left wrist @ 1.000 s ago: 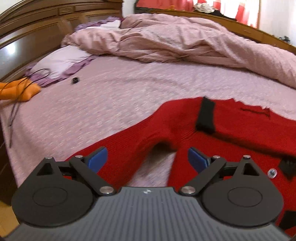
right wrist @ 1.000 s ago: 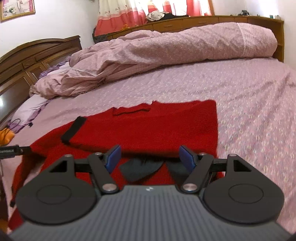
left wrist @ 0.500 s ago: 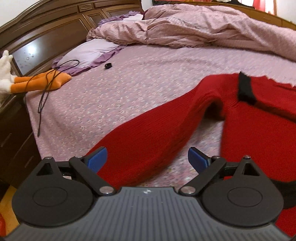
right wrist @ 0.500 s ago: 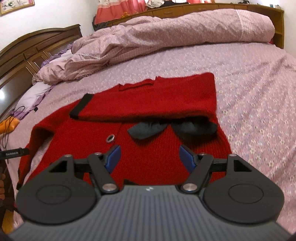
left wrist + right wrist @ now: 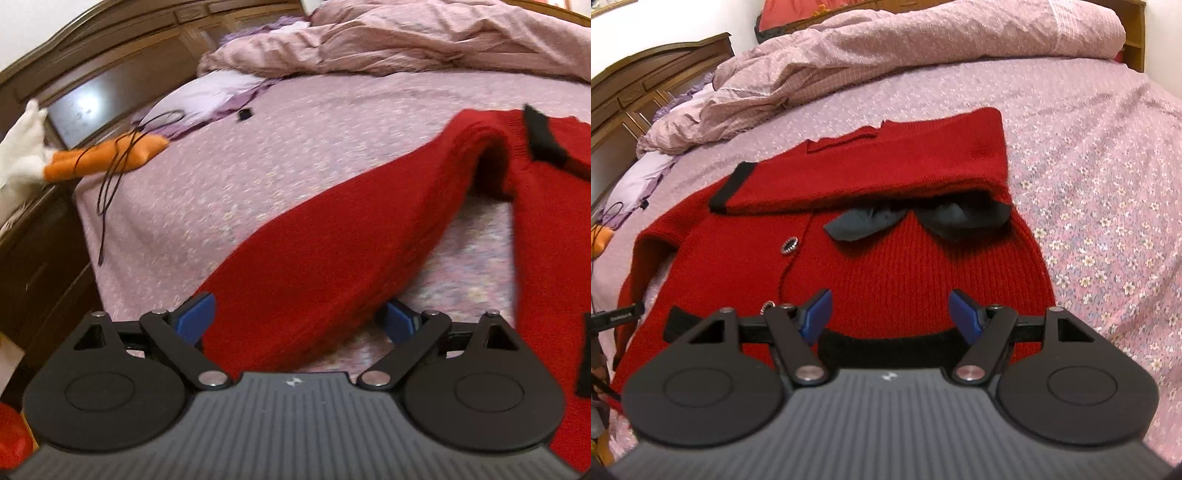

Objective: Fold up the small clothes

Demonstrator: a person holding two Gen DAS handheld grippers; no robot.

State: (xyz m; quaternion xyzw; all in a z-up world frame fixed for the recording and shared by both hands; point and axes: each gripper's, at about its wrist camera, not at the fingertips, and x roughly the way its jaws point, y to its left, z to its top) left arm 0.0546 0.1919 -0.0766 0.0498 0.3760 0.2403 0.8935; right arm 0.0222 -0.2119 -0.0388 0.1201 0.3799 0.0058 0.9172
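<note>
A red cardigan is lying flat on the bedsheet, one sleeve folded across its chest above a black bow. The right gripper is hovering over the hem at 6 o'clock, its blue fingers standing apart with nothing between them. The left gripper is straddling the other sleeve, jaws wide and not pressing it. A duvet is bunched at 12 o'clock; an orange plush is lying at 10 o'clock.
</note>
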